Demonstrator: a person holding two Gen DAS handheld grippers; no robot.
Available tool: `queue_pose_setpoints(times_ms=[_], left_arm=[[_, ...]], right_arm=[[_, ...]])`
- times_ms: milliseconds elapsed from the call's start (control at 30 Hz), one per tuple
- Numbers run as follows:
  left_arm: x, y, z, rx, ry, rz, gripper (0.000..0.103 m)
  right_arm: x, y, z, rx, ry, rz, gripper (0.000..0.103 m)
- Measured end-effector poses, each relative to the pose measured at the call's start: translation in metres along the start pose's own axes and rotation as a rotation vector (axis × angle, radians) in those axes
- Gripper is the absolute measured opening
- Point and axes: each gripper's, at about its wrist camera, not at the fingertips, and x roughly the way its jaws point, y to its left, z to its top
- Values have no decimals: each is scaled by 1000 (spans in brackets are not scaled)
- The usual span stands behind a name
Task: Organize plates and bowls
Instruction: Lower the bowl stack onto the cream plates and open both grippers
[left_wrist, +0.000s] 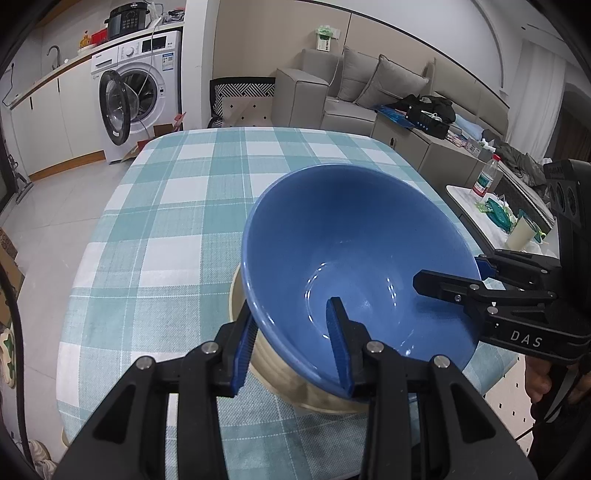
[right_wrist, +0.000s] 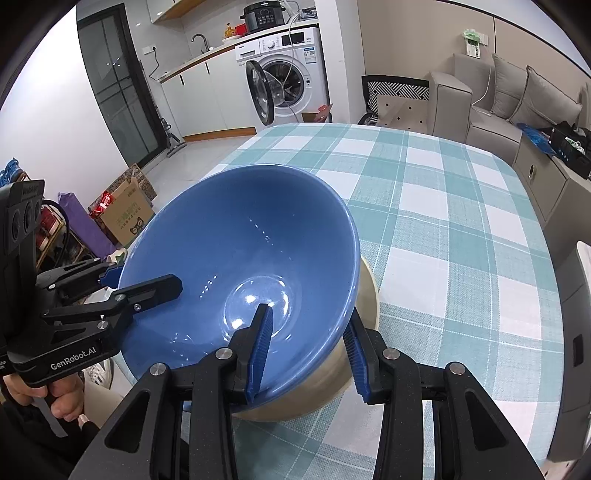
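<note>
Both the left gripper (left_wrist: 295, 343) and right gripper (right_wrist: 308, 354) clamp the blue bowl's (left_wrist: 354, 251) rim at its 6 o'clock, nesting it in the beige bowl (right_wrist: 332, 384); next, level and release

Blue bowl (left_wrist: 354, 258) hides most of cream bowl (left_wrist: 280, 373).

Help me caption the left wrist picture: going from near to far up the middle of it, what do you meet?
left gripper with its jaws straddling the bowl's wall → blue bowl, nested in a cream bowl → bare checked tablecloth → patterned chair behind the table.
</note>
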Motion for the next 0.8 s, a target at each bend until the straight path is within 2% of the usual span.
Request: queue_pose_setpoints(times_ms=[167, 233, 300, 467, 533, 600, 633, 667, 700, 800], left_arm=[[-2, 1, -4, -6, -4, -11, 37], [-3, 1, -4, -2, -7, -12, 41], [-5, 1, -4, 2, -15, -17, 48], [-10, 1, -1, 12, -36, -23, 53], [-12, 1, 0, 13, -48, -26, 60], [-14, 1, 0, 20, -61, -16, 61], [-14, 1, 0, 23, -63, -13, 62], [-15, 2, 0, 24, -65, -14, 66], [-16, 2, 0, 25, -69, -18, 76], [-23, 1, -1, 39, -114, -21, 88]], right_arm=[[0, 1, 0, 5, -8, 5, 39], [-2, 0, 0, 5, -20, 8, 41], [-6, 0, 1, 3, -40, 13, 49], [-14, 0, 2, -12, -58, 5, 51], [-15, -1, 1, -12, -63, 3, 54], [-16, -1, 0, -10, -67, 3, 64], [-17, -2, -1, -10, -70, 4, 65], [-18, -3, -1, -7, -74, 6, 69], [-19, -3, -2, -5, -78, 7, 75], [-24, -4, -4, 1, -101, 10, 85]])
